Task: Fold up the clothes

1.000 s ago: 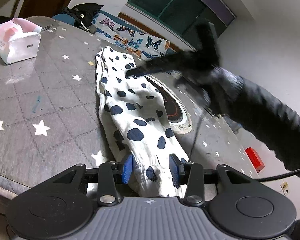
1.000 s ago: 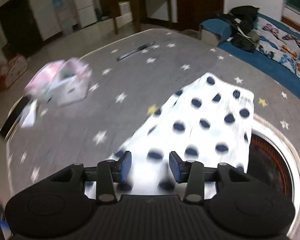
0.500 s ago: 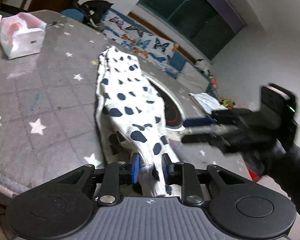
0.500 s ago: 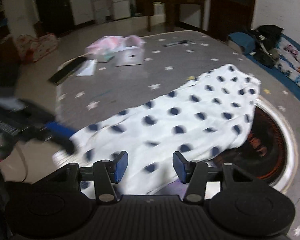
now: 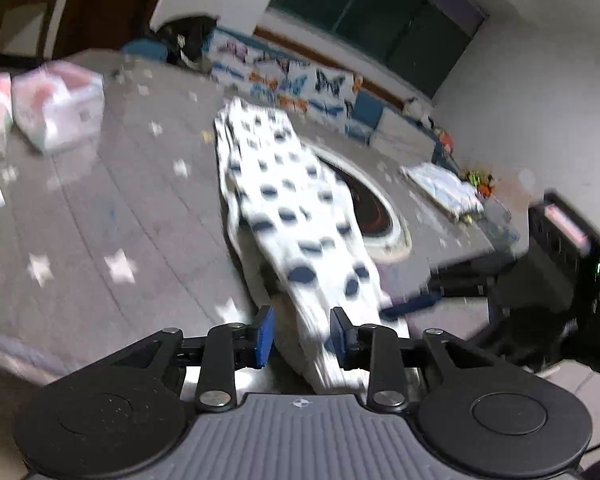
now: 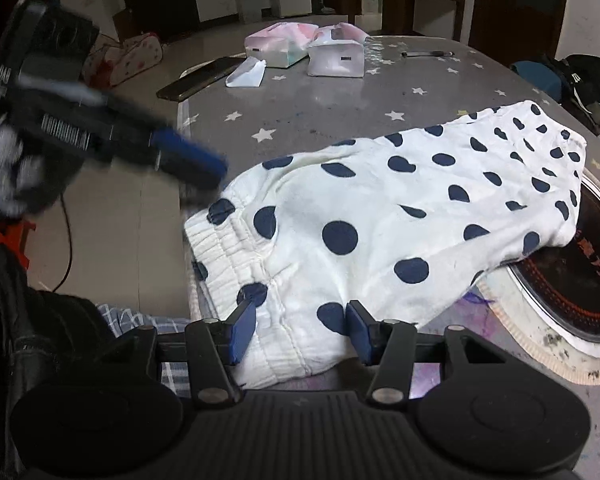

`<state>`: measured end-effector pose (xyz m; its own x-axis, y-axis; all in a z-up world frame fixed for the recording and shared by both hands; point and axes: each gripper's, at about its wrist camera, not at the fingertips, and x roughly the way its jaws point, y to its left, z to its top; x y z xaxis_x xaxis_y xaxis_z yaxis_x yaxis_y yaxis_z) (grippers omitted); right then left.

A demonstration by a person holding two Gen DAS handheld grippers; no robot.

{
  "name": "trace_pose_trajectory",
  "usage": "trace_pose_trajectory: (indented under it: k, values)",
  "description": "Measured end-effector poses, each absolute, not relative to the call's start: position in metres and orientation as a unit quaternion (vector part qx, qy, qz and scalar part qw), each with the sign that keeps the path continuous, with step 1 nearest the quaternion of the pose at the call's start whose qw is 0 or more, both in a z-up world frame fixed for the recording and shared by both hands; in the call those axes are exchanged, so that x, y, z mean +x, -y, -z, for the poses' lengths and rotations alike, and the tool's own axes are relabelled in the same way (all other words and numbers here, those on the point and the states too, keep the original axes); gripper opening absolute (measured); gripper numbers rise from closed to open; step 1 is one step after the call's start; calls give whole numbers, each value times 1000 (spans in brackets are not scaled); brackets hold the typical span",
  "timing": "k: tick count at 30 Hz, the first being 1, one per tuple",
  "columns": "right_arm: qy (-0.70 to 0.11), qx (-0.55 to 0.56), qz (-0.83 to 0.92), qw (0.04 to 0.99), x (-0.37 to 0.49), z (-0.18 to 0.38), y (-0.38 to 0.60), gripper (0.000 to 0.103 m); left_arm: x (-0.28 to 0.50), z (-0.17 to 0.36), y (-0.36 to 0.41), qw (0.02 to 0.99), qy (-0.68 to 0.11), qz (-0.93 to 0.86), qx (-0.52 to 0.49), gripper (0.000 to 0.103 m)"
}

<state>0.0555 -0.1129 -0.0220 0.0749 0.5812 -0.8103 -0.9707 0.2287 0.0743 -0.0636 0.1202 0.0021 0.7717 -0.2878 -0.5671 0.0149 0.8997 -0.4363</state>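
Seems only partly done, with the polka-dot garment [image 6: 380, 220] lying flat and long on the star-patterned counter [image 6: 320, 112], apparently already halved lengthwise, its waistband [image 6: 228, 256] at the near edge and its far end draped over the round hob [image 6: 580, 280]. Shows the left gripper [image 5: 302, 320] with fingers opening around one waistband corner, cloth between them but not visibly pinched, and the right gripper [image 6: 300, 320] with fingers released astride the other corner, gripping nothing. Leaves, by the look of it, a fresh hold on the waistband and every crosswise fold.
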Motion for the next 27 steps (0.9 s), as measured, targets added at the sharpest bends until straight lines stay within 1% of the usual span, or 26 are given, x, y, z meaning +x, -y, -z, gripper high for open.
trace_pose_trajectory:
  k: [2,6,10,12,15,18,21,27]
  values:
    - [-383,-258,-564,685,55,24,114,51,-58,-11,-124,926,-305,86,-203,33]
    - [-390,-251,-564,683,57,26,112,53,-30,-11,-119,930,-289,117,-193,31]
    - [-396,-237,-562,687,61,23,115,53,2,3,-109,923,-309,142,-181,31]
    - [-399,-227,-560,689,64,20,118,53,14,13,-108,922,-326,126,-169,30]
    - [-399,-201,-550,706,75,12,128,53,19,28,-117,913,-347,115,-181,30]
    - [-395,-162,-513,744,102,7,143,53,15,34,-124,910,-353,110,-186,30]
    - [-394,-120,-472,780,135,7,157,52,14,30,-124,912,-350,109,-182,30]
    - [-398,-47,-405,821,197,19,171,39,25,23,-121,915,-348,104,-173,32]
